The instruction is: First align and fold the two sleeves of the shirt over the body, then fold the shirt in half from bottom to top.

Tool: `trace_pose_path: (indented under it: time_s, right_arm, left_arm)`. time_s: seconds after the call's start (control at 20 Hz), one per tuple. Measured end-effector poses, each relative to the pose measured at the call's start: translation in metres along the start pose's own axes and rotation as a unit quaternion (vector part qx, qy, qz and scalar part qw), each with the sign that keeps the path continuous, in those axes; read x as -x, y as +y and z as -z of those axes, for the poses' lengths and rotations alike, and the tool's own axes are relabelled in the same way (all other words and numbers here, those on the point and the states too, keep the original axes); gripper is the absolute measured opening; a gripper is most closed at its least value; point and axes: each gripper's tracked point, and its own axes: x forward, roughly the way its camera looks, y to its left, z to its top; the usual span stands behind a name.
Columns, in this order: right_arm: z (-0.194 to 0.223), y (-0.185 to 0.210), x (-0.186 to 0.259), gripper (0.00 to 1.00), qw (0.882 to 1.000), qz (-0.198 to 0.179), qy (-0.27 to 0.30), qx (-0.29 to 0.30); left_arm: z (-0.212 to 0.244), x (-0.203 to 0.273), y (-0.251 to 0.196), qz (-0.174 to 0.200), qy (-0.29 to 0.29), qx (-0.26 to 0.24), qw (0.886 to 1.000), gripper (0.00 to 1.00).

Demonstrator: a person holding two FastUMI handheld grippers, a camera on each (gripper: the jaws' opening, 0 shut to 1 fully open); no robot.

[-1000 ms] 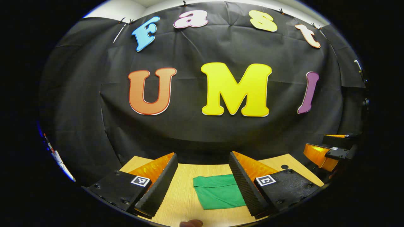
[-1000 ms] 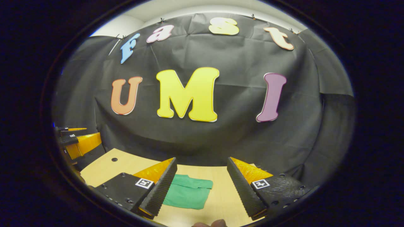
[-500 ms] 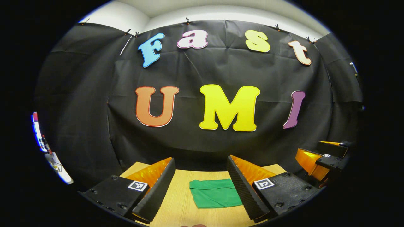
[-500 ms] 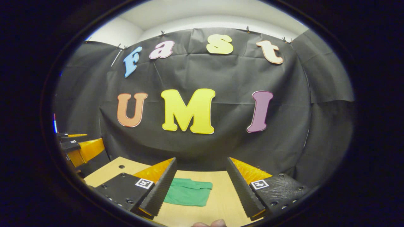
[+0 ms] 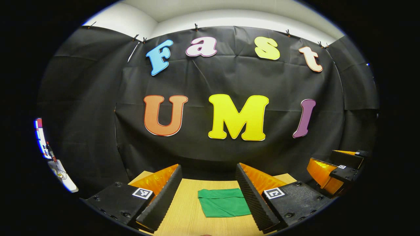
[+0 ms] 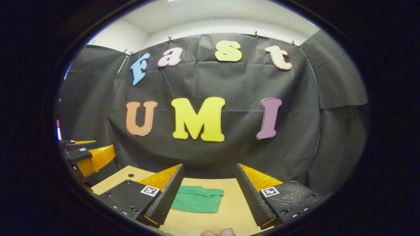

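Lying folded on the table [image 5: 187, 216], the green shirt [image 5: 223, 206] sat near the far edge.
Its long axis ran along that edge; left claw [image 5: 208, 193] and right claw [image 6: 208, 193] hovered wide apart, empty.

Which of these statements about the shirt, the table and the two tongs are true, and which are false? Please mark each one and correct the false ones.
1. The green shirt lies folded into a compact rectangle on the wooden table. True.
2. The left tongs are shut on the shirt. False: they are open and hold nothing.
3. The right tongs are open and empty. True.
4. The shirt hangs in the air between the tongs. False: it rests flat on the table.
5. In the left gripper view, the right tongs appear at the right edge. True.
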Motion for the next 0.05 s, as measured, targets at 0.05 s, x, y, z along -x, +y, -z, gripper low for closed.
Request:
trace_pose_path:
  time_s: [0.05]
  right_arm:
    - [0.0008, 0.0001, 0.0004, 0.96, 1.000, -0.002, 0.000, 0.002]
  left_arm:
    - [-0.0002, -0.0002, -0.0017, 0.001, 0.001, 0.001, 1.000, 1.00]
